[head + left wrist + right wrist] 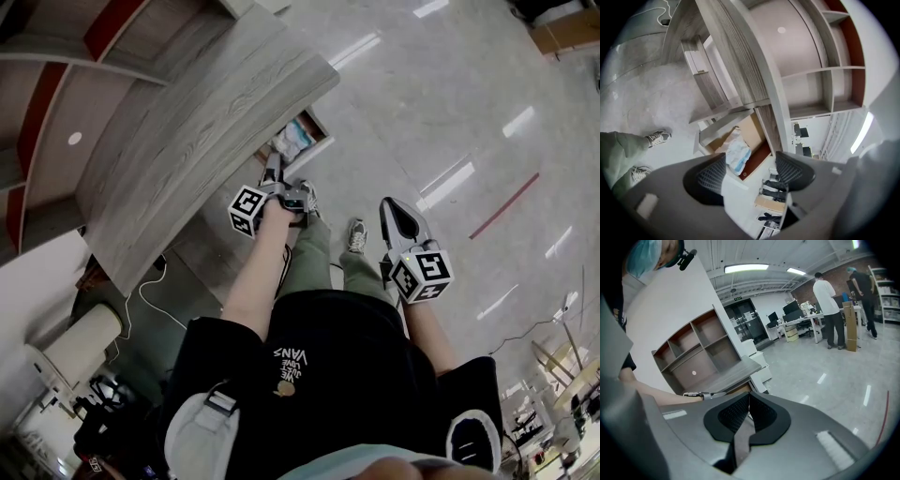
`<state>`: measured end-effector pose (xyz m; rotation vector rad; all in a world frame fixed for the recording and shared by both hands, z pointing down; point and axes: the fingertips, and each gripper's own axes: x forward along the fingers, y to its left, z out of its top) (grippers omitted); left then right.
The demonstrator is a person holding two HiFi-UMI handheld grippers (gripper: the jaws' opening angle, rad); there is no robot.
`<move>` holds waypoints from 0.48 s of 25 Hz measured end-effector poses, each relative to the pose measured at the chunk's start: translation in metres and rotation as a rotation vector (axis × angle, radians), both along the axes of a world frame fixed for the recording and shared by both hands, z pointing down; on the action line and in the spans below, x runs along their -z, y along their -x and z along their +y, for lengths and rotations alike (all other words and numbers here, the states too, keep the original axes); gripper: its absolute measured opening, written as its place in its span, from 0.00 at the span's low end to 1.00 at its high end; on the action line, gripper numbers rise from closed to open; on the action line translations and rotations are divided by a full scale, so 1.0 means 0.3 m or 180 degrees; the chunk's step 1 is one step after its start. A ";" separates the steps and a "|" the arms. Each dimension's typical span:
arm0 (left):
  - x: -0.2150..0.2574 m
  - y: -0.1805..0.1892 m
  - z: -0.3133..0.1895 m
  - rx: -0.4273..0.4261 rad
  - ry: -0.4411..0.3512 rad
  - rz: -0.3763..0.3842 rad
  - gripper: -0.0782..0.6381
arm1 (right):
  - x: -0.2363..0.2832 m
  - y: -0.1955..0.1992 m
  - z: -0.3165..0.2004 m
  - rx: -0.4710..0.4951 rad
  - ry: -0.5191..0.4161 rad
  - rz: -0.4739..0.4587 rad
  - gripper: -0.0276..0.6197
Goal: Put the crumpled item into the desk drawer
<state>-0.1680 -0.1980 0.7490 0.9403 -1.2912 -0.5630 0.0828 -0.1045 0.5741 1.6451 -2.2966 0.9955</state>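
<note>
Crumpled item (738,154), white with pale blue, is seen lying in the open desk drawer (753,132). The one word that can be read is "VANS", printed on the person's black T-shirt (291,361).

The left gripper (750,171) is held over the drawer with its jaws spread wide and nothing between them. The item is seen beyond them, beside the tip of one ribbed pad (710,174) and not clasped by it. The right gripper (748,399) is held lower, off to the side, its jaws pressed together and empty.

Grey sneakers (356,234) are planted on the glossy floor before the drawer. The wood-grain desk top (187,122) overhangs the drawer. An open shelving unit (693,352) stands behind the desk, and standing people (827,296) are seen by far desks.
</note>
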 end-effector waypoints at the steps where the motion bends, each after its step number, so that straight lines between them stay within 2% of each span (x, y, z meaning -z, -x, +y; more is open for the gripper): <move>1: 0.004 -0.004 0.004 -0.0007 -0.0027 0.0013 0.61 | 0.002 0.000 0.003 0.0019 -0.0006 0.0001 0.05; 8: 0.058 -0.030 0.015 -0.0267 -0.0334 0.0013 0.60 | 0.015 0.012 0.025 0.0181 -0.0046 0.0029 0.05; 12: 0.125 -0.022 0.027 -0.0435 -0.0576 -0.0202 0.43 | 0.029 0.029 0.033 0.0280 -0.0078 0.0025 0.05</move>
